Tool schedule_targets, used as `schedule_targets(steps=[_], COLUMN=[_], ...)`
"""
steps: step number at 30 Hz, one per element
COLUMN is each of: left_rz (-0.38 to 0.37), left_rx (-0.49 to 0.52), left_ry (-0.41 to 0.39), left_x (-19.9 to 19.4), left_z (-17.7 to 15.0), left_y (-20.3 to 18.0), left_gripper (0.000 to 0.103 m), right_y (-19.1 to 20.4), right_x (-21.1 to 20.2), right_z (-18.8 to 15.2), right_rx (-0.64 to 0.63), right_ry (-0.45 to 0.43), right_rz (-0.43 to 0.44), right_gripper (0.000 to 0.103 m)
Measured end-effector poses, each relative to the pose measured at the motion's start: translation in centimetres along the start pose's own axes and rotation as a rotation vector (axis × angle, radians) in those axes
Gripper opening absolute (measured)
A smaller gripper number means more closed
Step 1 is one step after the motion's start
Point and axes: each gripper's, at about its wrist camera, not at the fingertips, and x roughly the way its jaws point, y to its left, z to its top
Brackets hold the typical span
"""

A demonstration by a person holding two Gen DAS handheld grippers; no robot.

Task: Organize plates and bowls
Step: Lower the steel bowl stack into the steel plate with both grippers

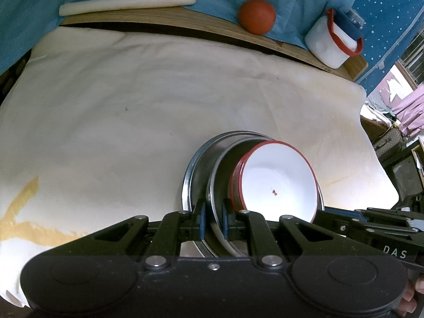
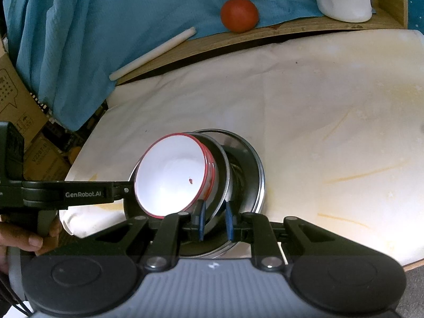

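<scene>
Two grippers are pinching the same nested stack, one from each side, seemingly so that the load is shared and the dishes are not sliding apart.

Left wrist view: the left gripper (image 1: 212, 221) is sitting low in the frame's centre, its blue pads (image 1: 202, 218) squeezing the rim of the inner steel plate (image 1: 221, 169) between them, nearly closed; the outer steel plate (image 1: 192, 169) is lying just behind and under it, and the white bowl (image 1: 275, 177), red-rimmed, is nesting inside, tilted toward the right; the stack is resting low on the cream cloth (image 1: 132, 106), right of centre; the right gripper's arm is reaching in from the lower right edge. Along the top, a white stick (image 1: 127, 4), a tomato (image 1: 256, 16) and a white tub (image 1: 328, 42) are lying on the wooden board (image 1: 355, 65), well apart from the stack, so probably not part of this step.

Right wrist view: the right gripper (image 2: 214, 221) is mirroring that hold at lower centre, its pads (image 2: 229, 221) clamping the inner steel plate (image 2: 222, 167) rim, nearly shut; the white bowl (image 2: 169, 177) is leaning left inside it, the outer steel plate (image 2: 254, 169) ringing it on the right; the left gripper (image 2: 124, 190) is coming in from the left edge, a hand (image 2: 26, 235) gripping its handle. Blue fabric (image 2: 79, 39) is covering the upper left.

Judging from the nesting, sorting looks nearly done, and the stack is probably being steadied or readied for carrying.
</scene>
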Motion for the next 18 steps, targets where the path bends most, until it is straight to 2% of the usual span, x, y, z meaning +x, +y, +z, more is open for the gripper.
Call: schedule_targets(steps=[18], left_rz=[0.008], left_rx=[0.000], left_ry=[0.002], left_x=[0.01], left_z=[0.02], left_y=[-0.22], left_gripper=[0.012], right_y=[0.38], right_x=[-0.11], right_z=[-0.53], right_rx=[0.011], right_ry=[-0.030], right_rz=[-0.018], right_gripper=[0.019])
